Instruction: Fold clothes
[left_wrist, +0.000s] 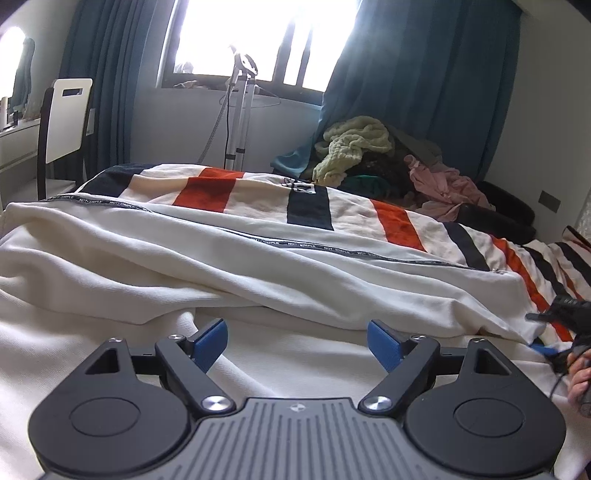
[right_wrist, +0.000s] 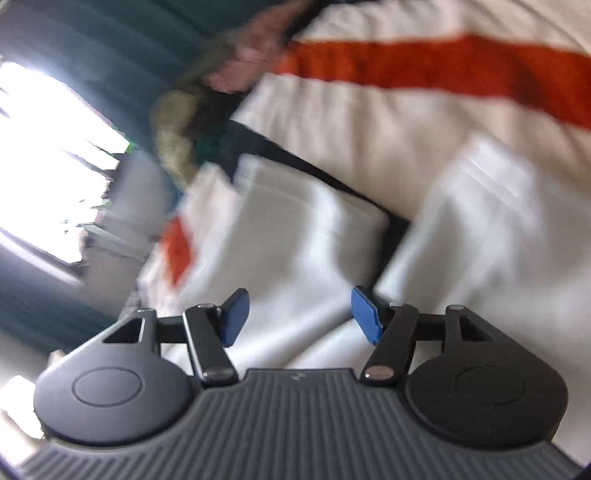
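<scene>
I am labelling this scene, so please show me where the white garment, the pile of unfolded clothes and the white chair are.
white garment (left_wrist: 229, 258), left wrist view, on its wrinkled middle part.
pile of unfolded clothes (left_wrist: 354, 147), left wrist view, on the pale yellow-green piece on top.
white chair (left_wrist: 68, 118), left wrist view, on its backrest.

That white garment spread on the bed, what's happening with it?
A person is folding clothes with a handheld gripper in each hand. The white garment lies rumpled across the striped bedspread. The left gripper hovers open just above it, gripping nothing. The right gripper is open too, its view blurred. A clothes pile waits behind.
</scene>
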